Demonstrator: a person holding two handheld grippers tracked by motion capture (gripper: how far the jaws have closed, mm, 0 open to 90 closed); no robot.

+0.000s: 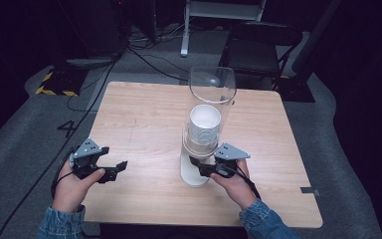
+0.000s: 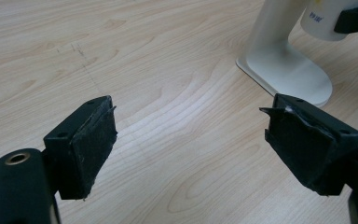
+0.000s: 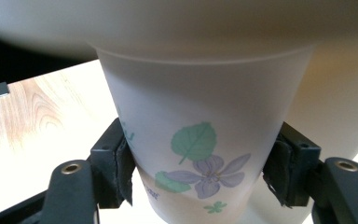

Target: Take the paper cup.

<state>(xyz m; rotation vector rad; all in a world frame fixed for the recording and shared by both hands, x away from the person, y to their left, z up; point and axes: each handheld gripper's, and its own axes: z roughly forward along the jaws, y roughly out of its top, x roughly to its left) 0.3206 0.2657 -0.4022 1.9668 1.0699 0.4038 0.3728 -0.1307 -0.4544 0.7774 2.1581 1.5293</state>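
L gripper [image 1: 113,171] near table [image 1: 144,124] front-left edge, jaws wide apart, nothing between, pads [image 2: 91,144] above bare wood. R gripper [image 1: 202,167] at front-centre, jaws clamped on sides of paper cup [image 3: 200,158] w/ leaf and flower print, bottom of cup stack [image 1: 204,128]. Stack sits in clear tube dispenser [image 1: 212,89] on white stand [image 2: 284,70]. Beyond table: chair [image 1: 258,47], floor cables [image 1: 149,57].

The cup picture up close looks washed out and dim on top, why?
In the right claw view the paper cup sits very near the lens under the dispenser, which shades it; the high view shows the table brightly lit amid dark surroundings.
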